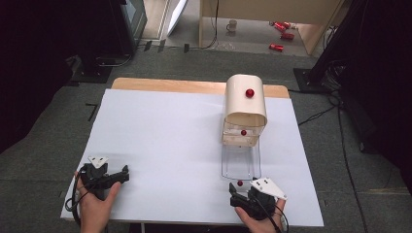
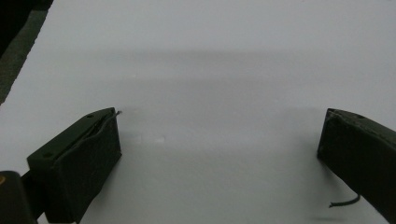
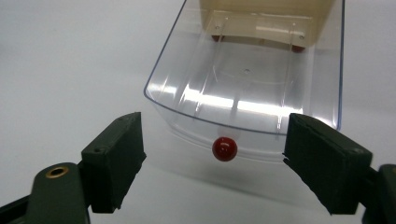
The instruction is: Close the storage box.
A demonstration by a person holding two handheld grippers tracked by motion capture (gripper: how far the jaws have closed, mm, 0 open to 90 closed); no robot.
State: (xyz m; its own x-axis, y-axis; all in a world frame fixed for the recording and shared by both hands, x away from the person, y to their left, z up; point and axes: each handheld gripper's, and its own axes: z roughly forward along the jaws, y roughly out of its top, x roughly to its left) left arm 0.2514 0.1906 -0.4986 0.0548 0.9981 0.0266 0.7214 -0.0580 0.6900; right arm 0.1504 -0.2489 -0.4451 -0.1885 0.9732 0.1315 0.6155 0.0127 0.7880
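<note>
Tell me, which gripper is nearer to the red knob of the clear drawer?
The right. The right gripper has its open jaws on either side of the red knob, not touching it. The left gripper rests far off at the white sheet's near left corner.

A white-covered table (image 1: 160, 145) carries a cream drawer box (image 1: 245, 109).

A lab or workshop: black equipment stands (image 1: 121, 29), floor cables (image 1: 316, 115), carpet (image 1: 43, 160)

No readable text, labels, brands, numbers or signs anywhere. Red cans (image 1: 279, 35) on floor beyond table too small and blurred to make out any print.
</note>
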